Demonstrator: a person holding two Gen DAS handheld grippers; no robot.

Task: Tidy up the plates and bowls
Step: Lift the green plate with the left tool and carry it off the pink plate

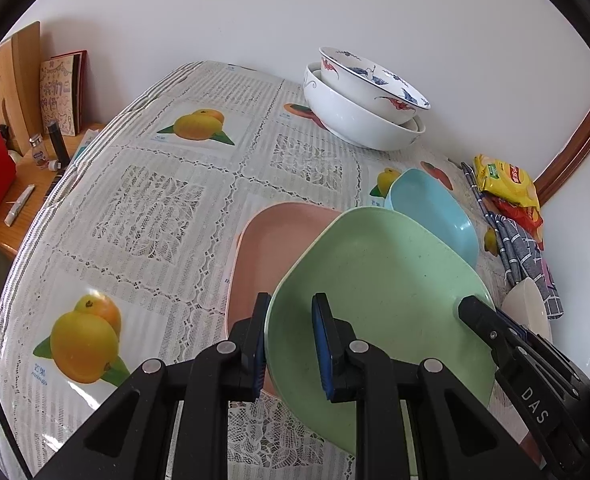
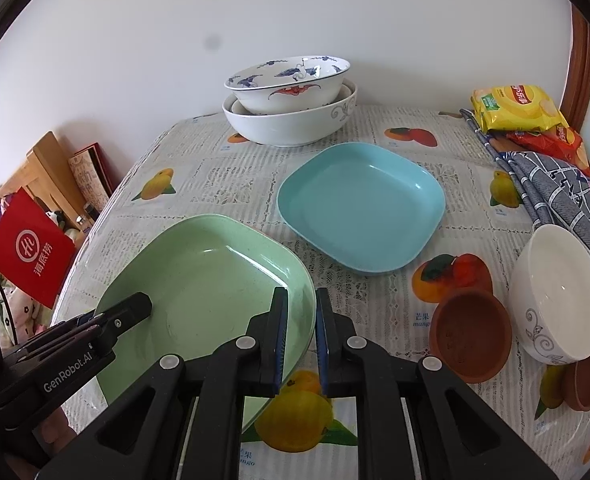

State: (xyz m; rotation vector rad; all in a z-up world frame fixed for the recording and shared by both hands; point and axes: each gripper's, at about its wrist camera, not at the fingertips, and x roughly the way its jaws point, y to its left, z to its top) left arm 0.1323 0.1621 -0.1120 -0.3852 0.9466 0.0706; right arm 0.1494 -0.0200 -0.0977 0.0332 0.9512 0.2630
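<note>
Green plate (image 1: 379,296) is pinched at both sides by the two black tongs, and it is tilted above the lace-patterned tablecloth (image 1: 155,208). Left tongs (image 1: 291,344) stand nearly together, with the plate's near-left rim between the blue pads: one pad lies under the rim and one on top. Right tongs (image 2: 301,340) are likewise almost closed on the plate's opposite rim, one pad inside the plate and one outside.

Under the plate, and just beyond the left tongs, lies a pink plate (image 1: 271,248); the green one overlaps its right part. Whether they touch cannot be told. Ahead and to the right of the right tongs a blue plate (image 2: 361,204) sits flat on the cloth, apart from the green one. Farther ahead, against the white wall, a blue-and-red patterned bowl (image 2: 291,82) is nested in a larger white bowl (image 2: 291,124).

Right of the right tongs stand a brown bowl (image 2: 471,340) and, just beside it, a tilted white bowl (image 2: 559,292). Beyond those lie a checked cloth (image 2: 555,188) and snack packets (image 2: 515,108) at the table's far right corner.

Open cloth spreads ahead and to the left of the left tongs, as far as the table's left edge.
</note>
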